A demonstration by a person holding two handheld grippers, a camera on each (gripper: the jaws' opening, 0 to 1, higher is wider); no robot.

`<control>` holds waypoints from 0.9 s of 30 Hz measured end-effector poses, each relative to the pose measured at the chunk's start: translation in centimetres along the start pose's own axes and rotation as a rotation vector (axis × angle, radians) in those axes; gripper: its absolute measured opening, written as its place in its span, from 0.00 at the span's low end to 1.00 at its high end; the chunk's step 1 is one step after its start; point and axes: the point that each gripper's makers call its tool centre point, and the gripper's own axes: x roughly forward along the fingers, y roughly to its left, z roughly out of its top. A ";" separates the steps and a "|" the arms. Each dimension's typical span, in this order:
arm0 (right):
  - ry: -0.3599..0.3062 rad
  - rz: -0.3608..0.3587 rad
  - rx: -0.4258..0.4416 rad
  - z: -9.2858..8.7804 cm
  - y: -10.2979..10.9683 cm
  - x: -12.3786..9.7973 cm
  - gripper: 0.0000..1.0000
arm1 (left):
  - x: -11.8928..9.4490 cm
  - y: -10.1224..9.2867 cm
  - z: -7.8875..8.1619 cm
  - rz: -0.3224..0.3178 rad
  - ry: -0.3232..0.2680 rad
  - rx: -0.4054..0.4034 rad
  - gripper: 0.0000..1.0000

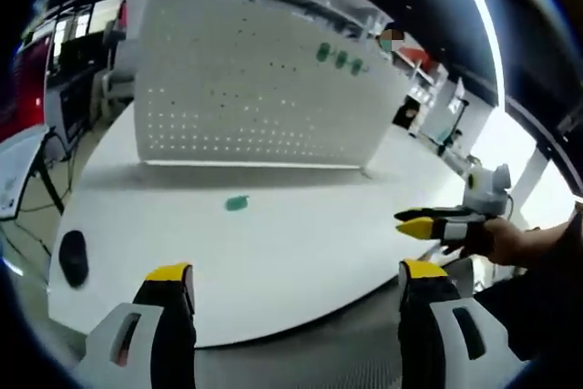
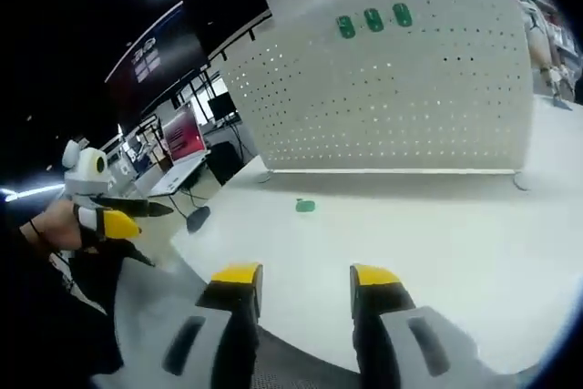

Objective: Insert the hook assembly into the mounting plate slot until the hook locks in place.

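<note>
White surface, pegboard standing at the back, green hook lying loose before it. Both our hand-held grippers, left and right, are spread, empty. We'd approach low and pinch it square.

One white pegboard stands on one white counter. Three green hooks hang in a row near the board's top; a fourth green hook lies alone on the counter. One dark round object sits at the counter's edge. Two yellow-tipped grippers: left gripper and right gripper.
</note>
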 end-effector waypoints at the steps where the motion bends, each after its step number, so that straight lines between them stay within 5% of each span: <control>1: 0.003 0.005 0.001 -0.1 0.1 0.2 0.35 | 0.1 0.0 -0.1 0.000 0.005 0.000 0.94; 12: 0.047 0.059 -0.005 -0.4 0.7 4.1 0.32 | 1.2 1.5 0.0 0.014 0.030 -0.015 0.94; 27: 0.129 0.142 -0.017 0.7 1.9 13.3 0.30 | 3.1 3.7 0.1 0.025 0.046 -0.064 0.91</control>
